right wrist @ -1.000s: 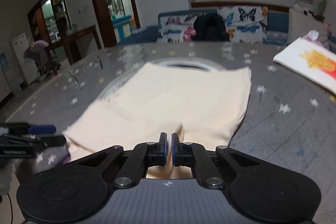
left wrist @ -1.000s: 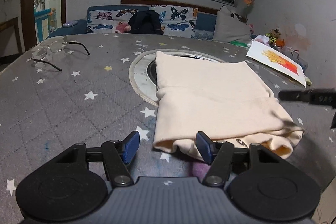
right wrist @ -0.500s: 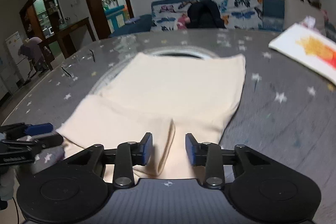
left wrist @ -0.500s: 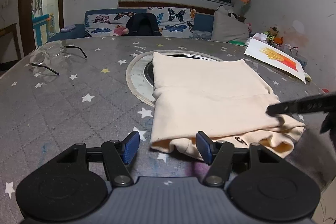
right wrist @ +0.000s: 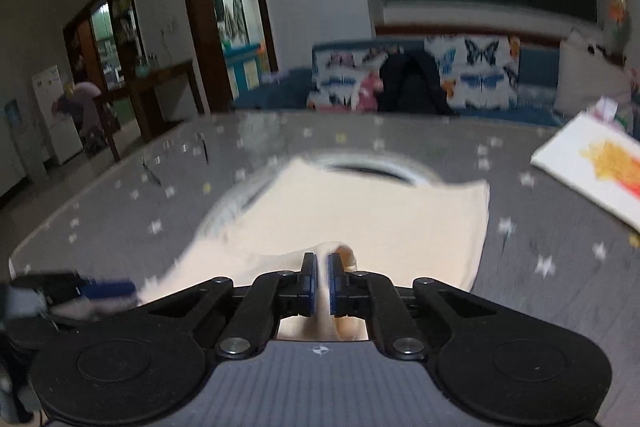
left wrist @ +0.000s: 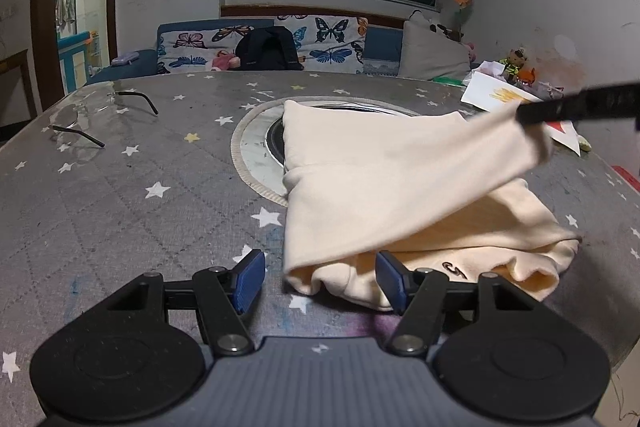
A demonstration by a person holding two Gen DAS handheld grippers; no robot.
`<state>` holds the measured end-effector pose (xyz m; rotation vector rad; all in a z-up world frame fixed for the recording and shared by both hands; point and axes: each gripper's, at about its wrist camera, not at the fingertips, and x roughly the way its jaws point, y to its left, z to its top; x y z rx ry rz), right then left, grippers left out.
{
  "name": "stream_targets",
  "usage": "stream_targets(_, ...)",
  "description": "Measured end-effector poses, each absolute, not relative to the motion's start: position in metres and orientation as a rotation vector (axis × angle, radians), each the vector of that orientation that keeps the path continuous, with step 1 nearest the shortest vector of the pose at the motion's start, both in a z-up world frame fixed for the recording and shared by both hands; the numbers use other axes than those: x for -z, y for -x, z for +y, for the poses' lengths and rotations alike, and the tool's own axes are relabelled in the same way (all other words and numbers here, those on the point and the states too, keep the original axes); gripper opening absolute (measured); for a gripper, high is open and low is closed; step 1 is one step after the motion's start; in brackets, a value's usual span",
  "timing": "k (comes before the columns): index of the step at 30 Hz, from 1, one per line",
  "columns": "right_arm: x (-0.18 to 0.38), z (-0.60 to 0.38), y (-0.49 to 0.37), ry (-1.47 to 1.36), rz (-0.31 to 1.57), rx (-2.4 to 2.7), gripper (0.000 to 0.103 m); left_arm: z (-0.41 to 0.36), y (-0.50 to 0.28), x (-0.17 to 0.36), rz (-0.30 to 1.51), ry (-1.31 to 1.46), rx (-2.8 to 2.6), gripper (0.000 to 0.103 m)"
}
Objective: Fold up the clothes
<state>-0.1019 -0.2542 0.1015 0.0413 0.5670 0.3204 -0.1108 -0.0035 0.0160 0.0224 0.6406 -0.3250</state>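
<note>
A cream garment [left wrist: 384,183] lies folded on the grey star-patterned table, over a round inset. My left gripper [left wrist: 318,281] is open just above the table, its jaws on either side of the garment's near left corner, holding nothing. My right gripper [right wrist: 322,283] is shut on a fold of the garment's top layer [right wrist: 336,251] and holds it lifted off the rest. In the left wrist view the right gripper [left wrist: 576,109] shows as a dark bar at the right, with the cloth stretched up to it.
A pair of glasses [left wrist: 100,119] lies on the table's left part. A white sheet with an orange picture [right wrist: 600,163] lies at the right. A butterfly-print sofa [left wrist: 280,47] with a black bag stands behind the table.
My right gripper opened half a second ago, then shut on the garment's top layer and lifted it up. My left gripper stayed open and almost still.
</note>
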Motion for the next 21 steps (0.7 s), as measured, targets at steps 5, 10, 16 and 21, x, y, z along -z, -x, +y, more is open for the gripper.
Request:
stream_targets(5,-0.13,-0.252,0.104,-0.009,0.506,-0.319,0.006,-0.004,0.108,-0.017,0.633,-0.01,0.318,0.062)
stream_targets(10,-0.148,-0.248,0.103,0.022,0.466,-0.32,0.006,-0.006,0.106,-0.016,0.621,-0.019,0.306,0.047)
stream_targets(16,-0.141,-0.252,0.11,0.026,0.484,-0.288,0.006,0.003,0.106,-0.013,0.633,-0.008,0.291,0.016)
stream_targets(21,-0.103,-0.259,0.108,0.019,0.608,-0.262,0.013,0.018,0.109,-0.011,0.662,0.005,0.267,0.012)
